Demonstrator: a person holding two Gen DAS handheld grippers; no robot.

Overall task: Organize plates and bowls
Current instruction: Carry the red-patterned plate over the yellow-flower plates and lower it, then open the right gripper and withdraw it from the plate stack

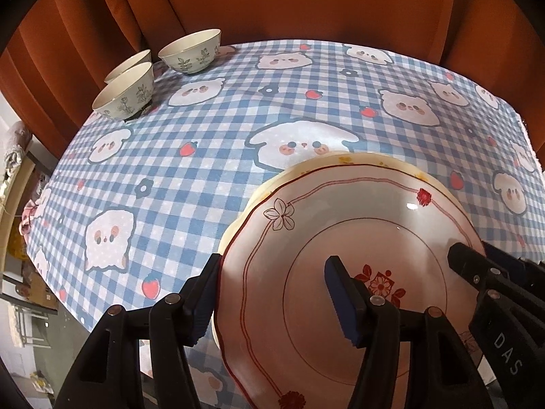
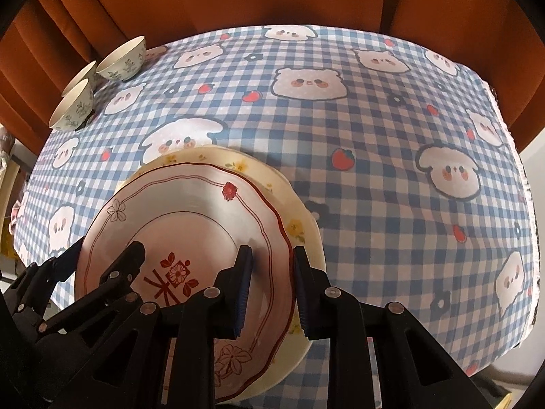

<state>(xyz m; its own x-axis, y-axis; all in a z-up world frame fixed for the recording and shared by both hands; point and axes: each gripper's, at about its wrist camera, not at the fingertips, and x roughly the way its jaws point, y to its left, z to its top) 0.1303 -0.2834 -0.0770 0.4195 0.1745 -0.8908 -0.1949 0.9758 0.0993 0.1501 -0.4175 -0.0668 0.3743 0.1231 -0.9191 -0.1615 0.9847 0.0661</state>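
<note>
The right gripper was spread, its fingers straddling the right rim of the pink plate. The left gripper was likewise spread across the opposite left rim. The pink plate was stacked on a yellow plate, near the front of the tablecloth; three bowls were grouped far left.

Between the black, blue-padded jaws sits a pink plate edged in dark red, with double red lines, outlined flowers, red blossoms and a red motif at its centre. Under it a cream plate shows small yellow flowers. Beyond the jaws, the tablecloth is blue-and-white gingham printed with white animal faces, red strawberries and dark flowers. Far left, three pale bowls carry green leaf sprigs. Behind hangs a rust-orange curtain.
</note>
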